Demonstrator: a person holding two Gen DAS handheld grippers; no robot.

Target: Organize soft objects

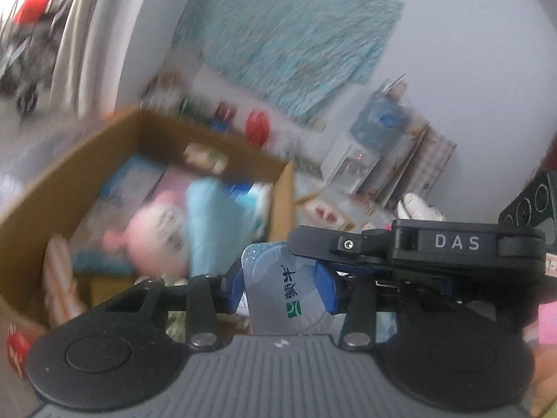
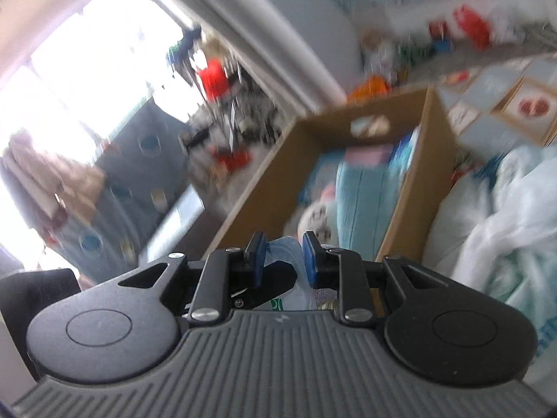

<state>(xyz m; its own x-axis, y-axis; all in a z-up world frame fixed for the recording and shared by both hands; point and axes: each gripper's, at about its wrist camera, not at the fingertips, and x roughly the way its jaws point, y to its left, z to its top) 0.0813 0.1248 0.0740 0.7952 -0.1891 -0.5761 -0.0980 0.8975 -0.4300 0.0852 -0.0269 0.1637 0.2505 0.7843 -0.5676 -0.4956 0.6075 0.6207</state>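
Note:
A clear plastic pouch (image 1: 282,289) with a green logo and printed characters sits between the blue pads of my left gripper (image 1: 280,289), which is shut on it. From the right, my right gripper's black finger (image 1: 313,244) reaches the pouch's top edge. In the right wrist view, my right gripper (image 2: 283,259) is shut on a crumpled edge of the same pouch (image 2: 282,247). Just beyond both grippers stands an open cardboard box (image 1: 209,139) (image 2: 348,118). It holds a pink plush toy (image 1: 153,233) (image 2: 316,216), a light blue folded cloth (image 1: 216,223) (image 2: 362,209) and other soft things. Both views are motion-blurred.
A turquoise textile (image 1: 289,35) hangs on the wall above a shelf of small items (image 1: 257,127). A water dispenser (image 1: 369,139) stands right of the box. White bedding (image 2: 504,216) lies right of the box, a bright window (image 2: 87,52) to the left.

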